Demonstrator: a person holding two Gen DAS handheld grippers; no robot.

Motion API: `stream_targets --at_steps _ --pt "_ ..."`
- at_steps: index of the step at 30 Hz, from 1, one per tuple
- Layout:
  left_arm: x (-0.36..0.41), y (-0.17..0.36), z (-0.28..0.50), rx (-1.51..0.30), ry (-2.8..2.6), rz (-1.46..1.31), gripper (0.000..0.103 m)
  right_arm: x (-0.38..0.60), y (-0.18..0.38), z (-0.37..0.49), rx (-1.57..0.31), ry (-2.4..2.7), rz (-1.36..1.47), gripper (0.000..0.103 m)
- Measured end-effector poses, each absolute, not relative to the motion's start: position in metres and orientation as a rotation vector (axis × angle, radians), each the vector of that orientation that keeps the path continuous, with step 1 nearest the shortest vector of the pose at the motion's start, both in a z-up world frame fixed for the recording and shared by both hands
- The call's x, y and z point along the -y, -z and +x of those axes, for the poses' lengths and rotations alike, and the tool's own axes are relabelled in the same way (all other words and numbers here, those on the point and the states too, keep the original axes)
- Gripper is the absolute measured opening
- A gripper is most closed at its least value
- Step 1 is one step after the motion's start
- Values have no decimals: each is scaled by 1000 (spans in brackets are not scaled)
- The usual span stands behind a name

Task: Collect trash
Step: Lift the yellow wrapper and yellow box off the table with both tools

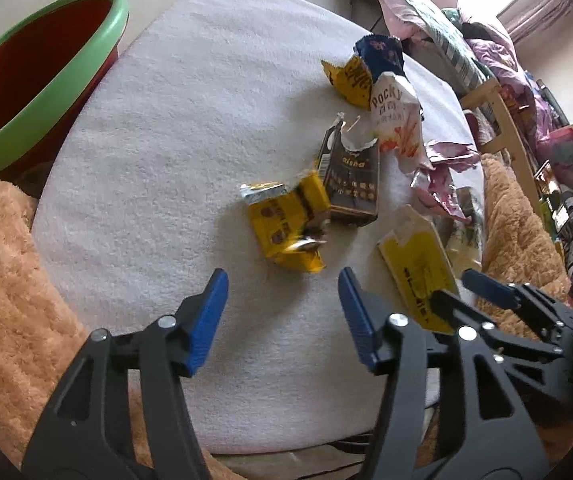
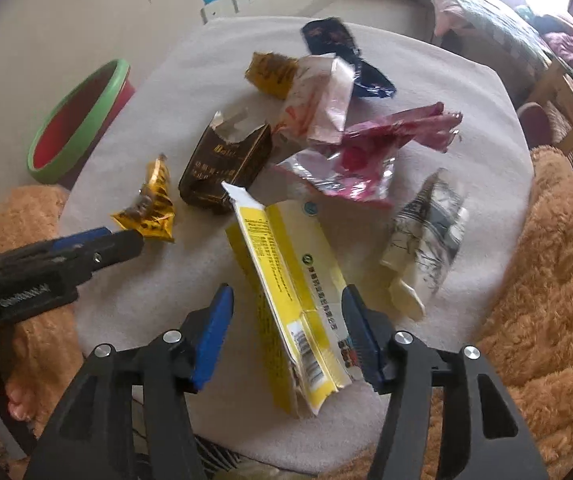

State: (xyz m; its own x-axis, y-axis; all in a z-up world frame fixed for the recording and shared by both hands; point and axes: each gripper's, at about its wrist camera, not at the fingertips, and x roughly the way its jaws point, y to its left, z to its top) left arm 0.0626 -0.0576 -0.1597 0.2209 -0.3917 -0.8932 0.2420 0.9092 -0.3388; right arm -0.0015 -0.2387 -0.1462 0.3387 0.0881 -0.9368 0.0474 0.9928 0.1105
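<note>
Snack trash lies on a round white-covered table (image 1: pixel 174 120). My left gripper (image 1: pixel 282 280) is open, just short of a crumpled yellow wrapper (image 1: pixel 286 224), also seen in the right wrist view (image 2: pixel 150 204). Behind it stands a torn dark brown box (image 1: pixel 352 178) (image 2: pixel 224 164). My right gripper (image 2: pixel 288 294) is open with its fingers on either side of a flattened yellow-and-white box (image 2: pixel 290 280) (image 1: pixel 418 264), not clamping it. A Pocky bag (image 1: pixel 396 120), a pink wrapper (image 2: pixel 366 156), a dark blue wrapper (image 2: pixel 338 48) and a clear printed wrapper (image 2: pixel 426 236) lie farther back.
A red bin with a green rim (image 1: pixel 34 80) (image 2: pixel 78 120) stands left of the table. Tan fluffy cushions (image 1: pixel 6 280) (image 2: pixel 546 280) flank the table. A cluttered bed and wooden frame (image 1: pixel 502 92) lie at the right. My left gripper shows in the right wrist view (image 2: pixel 98 244).
</note>
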Motion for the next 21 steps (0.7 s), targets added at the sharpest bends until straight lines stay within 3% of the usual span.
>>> stream_targets --at_steps 12,13,15,21 --pt "84 168 80 -1262 440 -72 56 245 162 2 -1305 -2 157 60" --pt "86 171 81 -1274 445 -63 54 245 162 2 -1305 -1 161 61" --pt "86 173 80 -1288 459 -72 38 246 162 2 -1306 2 174 62" --pt "71 168 80 -1263 458 -151 33 250 164 0 -1311 5 192 65"
